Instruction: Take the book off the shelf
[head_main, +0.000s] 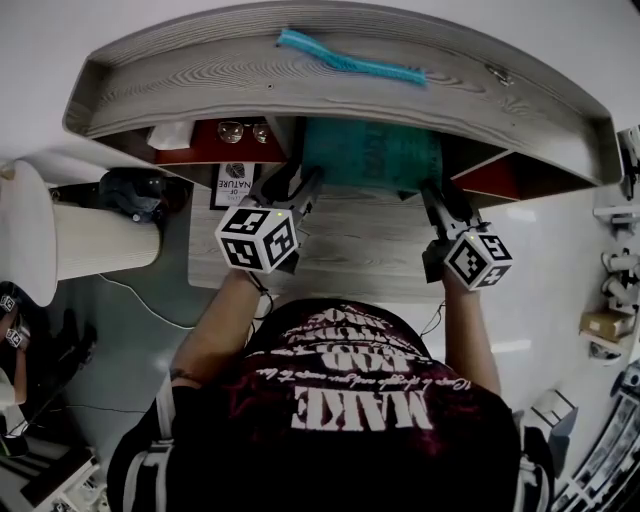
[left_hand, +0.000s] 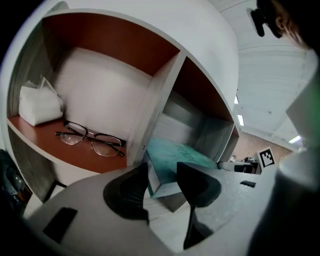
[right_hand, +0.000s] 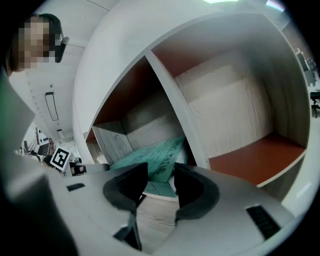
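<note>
Teal book (left_hand: 180, 152), near corners btwn wide-open jaws of L gripper (left_hand: 162, 174) & R gripper (right_hand: 160, 176), one each, ungripped.

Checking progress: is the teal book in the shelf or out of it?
In, mostly: the teal book lies flat in the middle compartment, near edge overhanging the front.

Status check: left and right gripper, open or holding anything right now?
Left gripper: open, fingers apart with a corner of the teal book between them, not gripped.
Right gripper: open, the book's other corner between its fingers, not gripped.
</note>
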